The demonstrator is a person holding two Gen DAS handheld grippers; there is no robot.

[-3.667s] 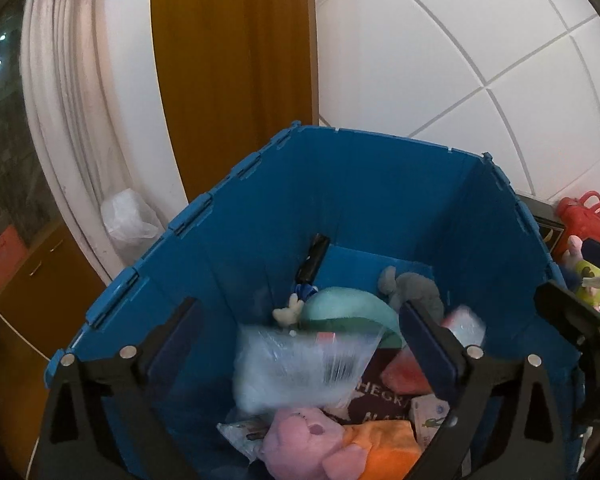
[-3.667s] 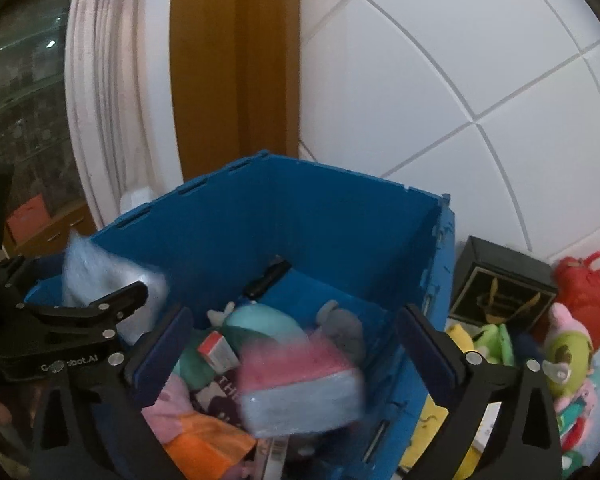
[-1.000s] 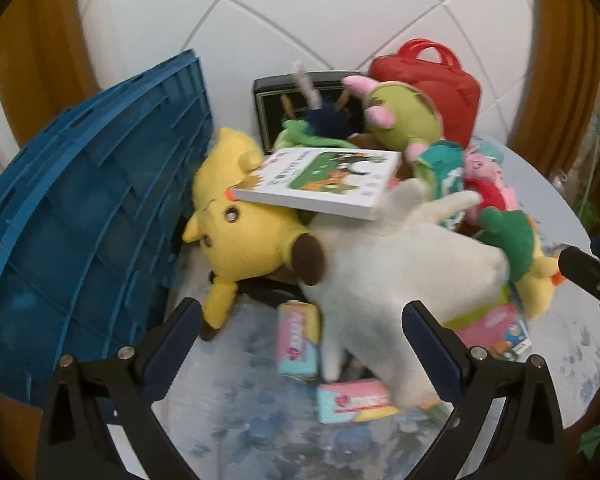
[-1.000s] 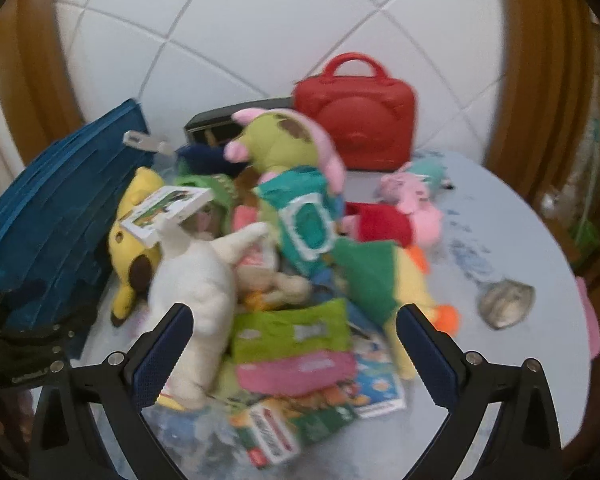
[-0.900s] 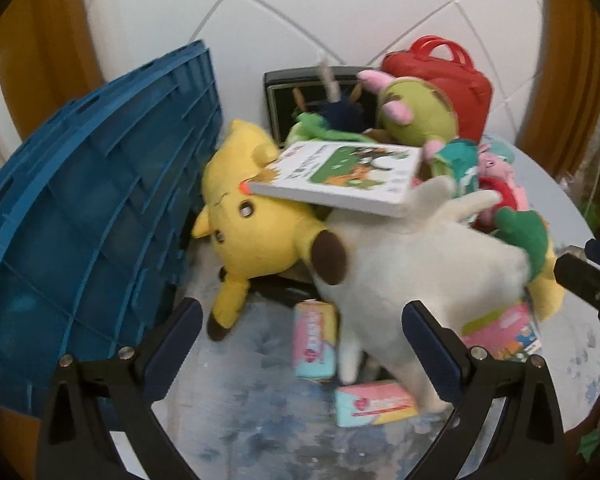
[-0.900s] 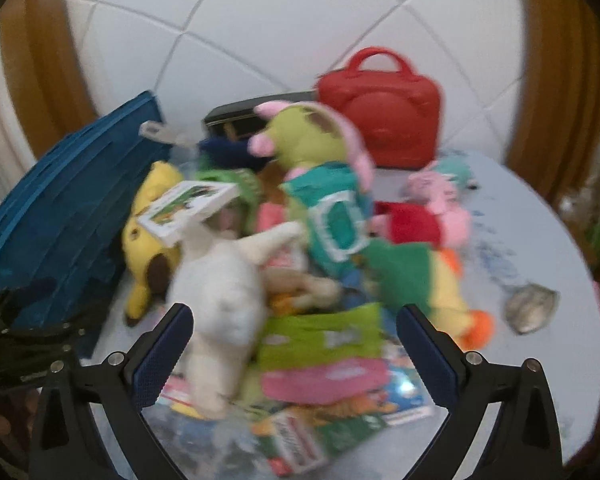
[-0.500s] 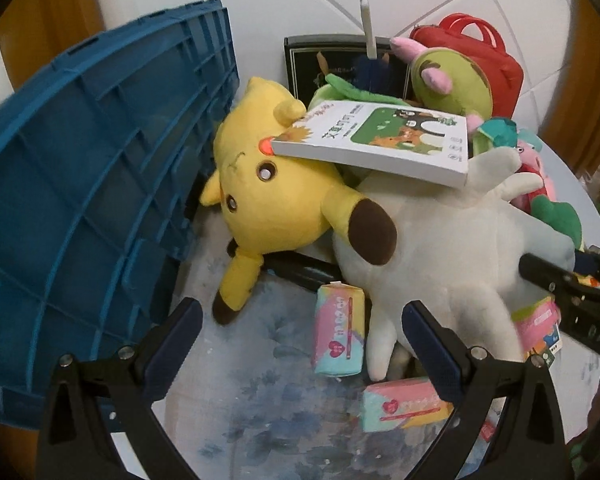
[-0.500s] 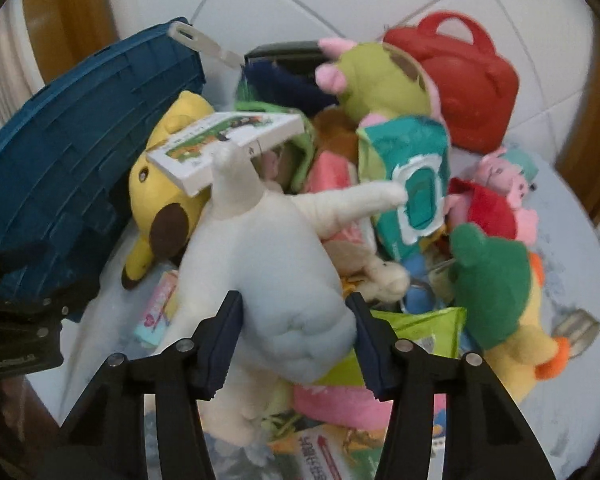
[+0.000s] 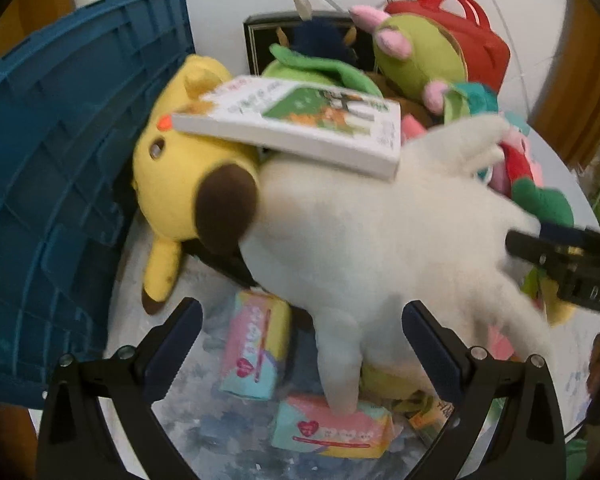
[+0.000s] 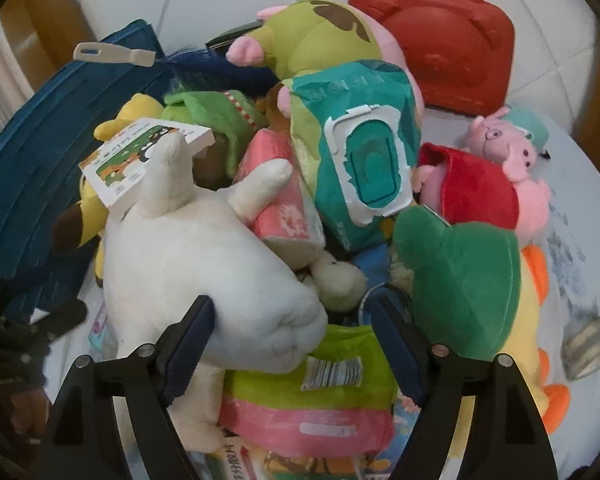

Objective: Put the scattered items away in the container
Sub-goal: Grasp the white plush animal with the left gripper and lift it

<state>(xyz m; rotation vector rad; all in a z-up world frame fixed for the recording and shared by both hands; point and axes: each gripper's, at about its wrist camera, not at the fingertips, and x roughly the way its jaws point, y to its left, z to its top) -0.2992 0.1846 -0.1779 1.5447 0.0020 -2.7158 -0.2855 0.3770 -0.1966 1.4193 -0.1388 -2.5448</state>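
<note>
- Over the last second both grippers have dropped from a view over the whole pile to close above the white plush (image 10: 188, 256), so the next pick looks chosen.
- The right gripper (image 10: 288, 344) has its jaws spread, having narrowed and just reopened; the plush's rounded end sits between them, the left pad touching it, no grasp yet.
- The left gripper (image 9: 300, 344) hangs released and empty over the small packets (image 9: 256, 352) on the table (image 9: 204, 292).
- The plush lies on the pile just beside the blue container (image 9: 60, 184), under the book (image 9: 296, 124); its long axis runs from the right gripper up-left toward the book, ears leading.
</note>
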